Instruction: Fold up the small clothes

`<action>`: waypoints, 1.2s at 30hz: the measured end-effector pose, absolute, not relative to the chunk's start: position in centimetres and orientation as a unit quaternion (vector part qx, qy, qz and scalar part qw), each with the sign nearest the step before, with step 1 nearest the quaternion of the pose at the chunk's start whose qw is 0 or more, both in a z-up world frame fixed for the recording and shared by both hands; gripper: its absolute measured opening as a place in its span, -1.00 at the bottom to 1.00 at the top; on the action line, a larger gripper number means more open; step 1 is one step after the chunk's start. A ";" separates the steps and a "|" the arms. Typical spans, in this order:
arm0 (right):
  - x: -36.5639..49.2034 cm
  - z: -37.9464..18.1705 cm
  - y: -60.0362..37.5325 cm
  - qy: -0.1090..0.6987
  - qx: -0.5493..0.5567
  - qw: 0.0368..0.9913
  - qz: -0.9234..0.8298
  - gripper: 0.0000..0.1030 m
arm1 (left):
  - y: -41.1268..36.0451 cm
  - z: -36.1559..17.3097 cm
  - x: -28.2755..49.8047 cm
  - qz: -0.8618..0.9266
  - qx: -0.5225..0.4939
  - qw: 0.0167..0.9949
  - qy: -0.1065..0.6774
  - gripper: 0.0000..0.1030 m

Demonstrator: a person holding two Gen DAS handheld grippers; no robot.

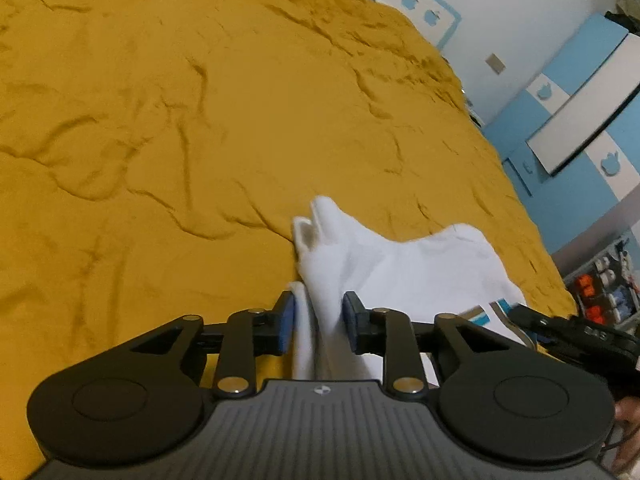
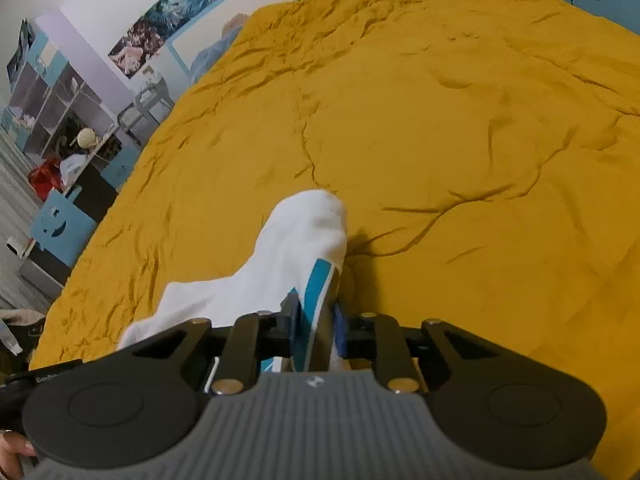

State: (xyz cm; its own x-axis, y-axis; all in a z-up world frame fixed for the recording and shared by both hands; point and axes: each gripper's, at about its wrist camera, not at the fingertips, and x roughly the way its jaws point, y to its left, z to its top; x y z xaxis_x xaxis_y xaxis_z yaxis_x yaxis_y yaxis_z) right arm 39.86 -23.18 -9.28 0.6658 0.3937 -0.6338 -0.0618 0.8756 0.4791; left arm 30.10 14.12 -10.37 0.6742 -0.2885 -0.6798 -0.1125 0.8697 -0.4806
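Soft white garment [image 1: 404, 268], seemingly pinched, on rumpled mustard bedspread [image 1: 200, 120].

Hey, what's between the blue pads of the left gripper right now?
White cloth of the small garment runs between the left gripper's blue pads, over the yellow bedspread. The left wrist view shows it.

I see a wrinkled mustard-yellow bedspread [image 1: 200, 120] across the bed, blue-and-white cabinets [image 1: 580, 92] at one wall, posters [image 2: 160, 32] above cluttered shelves [image 2: 60, 112].
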 end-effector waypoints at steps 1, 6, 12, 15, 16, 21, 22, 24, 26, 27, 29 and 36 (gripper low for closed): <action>39.5 -9.0 -23.4 0.383 0.208 0.892 0.123 -0.69 | 14.4 -10.0 29.8 -0.041 -0.246 0.883 0.398 -0.42; 36.6 -6.9 -23.9 0.358 0.176 0.910 0.116 -0.72 | 14.6 -7.3 26.9 -0.043 -0.236 0.897 0.371 -0.42; 31.2 -5.6 -22.0 0.332 0.093 0.926 0.152 -0.91 | 10.9 -6.5 24.4 -0.084 -0.190 0.908 0.365 -0.45; 30.1 -7.2 -21.3 0.343 0.054 0.927 0.143 -0.99 | 8.9 -8.4 24.3 -0.076 -0.154 0.900 0.400 -0.54; 29.9 -7.9 -21.3 0.351 0.047 0.925 0.136 -1.00 | 8.6 -9.1 24.3 -0.069 -0.144 0.899 0.407 -0.54; 30.0 -10.3 -22.0 0.369 0.051 0.920 0.123 -1.00 | 8.6 -10.2 24.6 -0.055 -0.133 0.895 0.422 -0.54; 29.9 -10.2 -21.9 0.367 0.048 0.921 0.122 -1.00 | 8.7 -9.9 24.6 -0.055 -0.132 0.895 0.422 -0.54; 29.5 -9.6 -21.7 0.363 0.035 0.924 0.117 -1.00 | 8.6 -9.1 24.3 -0.056 -0.129 0.897 0.419 -0.54; 28.8 -8.7 -21.7 0.355 0.030 0.927 0.119 -1.00 | 8.7 -8.3 23.4 -0.062 -0.130 0.899 0.413 -0.53; 28.3 -8.2 -21.8 0.349 0.029 0.928 0.124 -1.00 | 8.6 -8.0 23.0 -0.072 -0.131 0.901 0.408 -0.53; 26.9 -7.2 -21.8 0.340 0.022 0.931 0.132 -1.00 | 8.0 -7.0 21.8 -0.088 -0.124 0.905 0.398 -0.53; 21.0 -6.1 -21.6 0.336 -0.010 0.928 0.162 -0.93 | 5.4 -5.8 17.1 -0.123 -0.057 0.911 0.388 -0.53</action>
